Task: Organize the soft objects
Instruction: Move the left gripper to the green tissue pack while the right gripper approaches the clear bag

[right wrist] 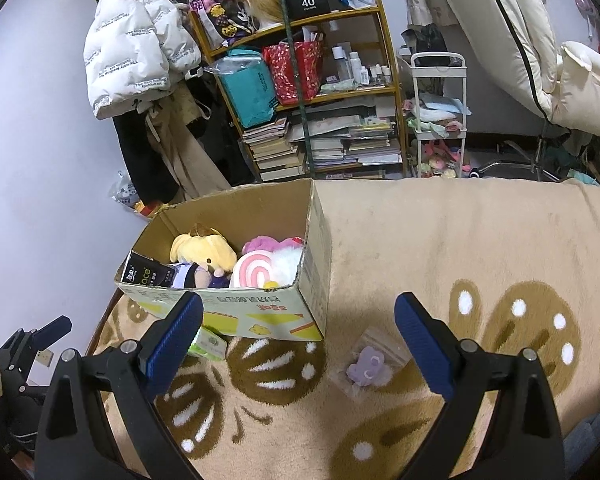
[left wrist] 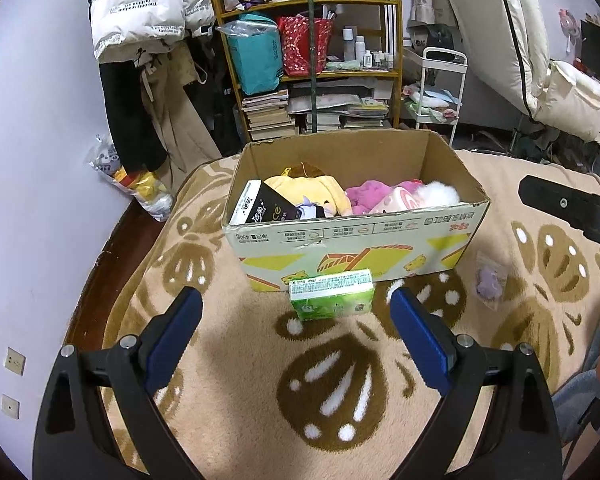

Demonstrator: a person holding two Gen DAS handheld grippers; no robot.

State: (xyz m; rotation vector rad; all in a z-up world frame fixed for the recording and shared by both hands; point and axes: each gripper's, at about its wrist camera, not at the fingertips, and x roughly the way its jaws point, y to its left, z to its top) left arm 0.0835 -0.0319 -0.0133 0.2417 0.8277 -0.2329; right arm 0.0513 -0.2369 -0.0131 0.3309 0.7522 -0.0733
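Left wrist view: green tissue pack [left wrist: 331, 295] lies crosswise on the blanket [left wrist: 260, 360], touching the cardboard box [left wrist: 352, 240], centred ahead of the open, empty left gripper [left wrist: 296, 308], the nearer one.

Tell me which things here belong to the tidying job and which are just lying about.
Part of the job:
- cardboard box, already holding plush toys and a black tissue pack
- green tissue pack on the blanket, in front of the box
- small purple toy in a clear bag
- both tongs, open: left, right

Just lying about:
- bookshelf
- white puffer jacket
- white trolley
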